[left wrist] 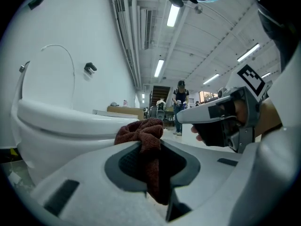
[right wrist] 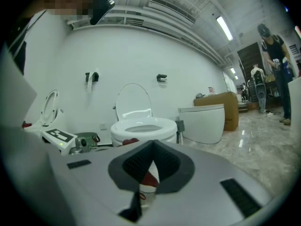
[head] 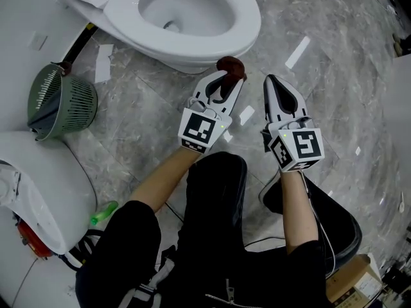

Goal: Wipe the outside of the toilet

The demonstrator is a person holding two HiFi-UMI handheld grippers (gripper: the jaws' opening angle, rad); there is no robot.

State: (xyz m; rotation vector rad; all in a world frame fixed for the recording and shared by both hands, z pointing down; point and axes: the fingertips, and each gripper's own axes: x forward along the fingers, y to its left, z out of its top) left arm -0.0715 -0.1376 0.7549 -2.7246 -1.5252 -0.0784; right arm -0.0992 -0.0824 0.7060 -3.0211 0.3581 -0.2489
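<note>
The white toilet [head: 192, 24] stands at the top of the head view, seat down and lid up. My left gripper [head: 229, 77] is shut on a dark red cloth [head: 232, 66], which it holds against the front of the bowl near its base. In the left gripper view the cloth [left wrist: 141, 131] bunches out of the jaws, with the toilet [left wrist: 56, 131] close on the left. My right gripper [head: 270, 81] hovers beside it over the floor, jaws shut and empty. The right gripper view faces the toilet [right wrist: 141, 125], with the cloth [right wrist: 130, 141] low at the bowl.
A green basket [head: 61, 101] and a black handle [head: 77, 43] sit left of the toilet. Another white fixture [head: 38, 185] and a green bottle [head: 103, 213] lie at lower left. Paper scraps [head: 297, 52] dot the marble floor. A second toilet [right wrist: 202, 121] stands to the right.
</note>
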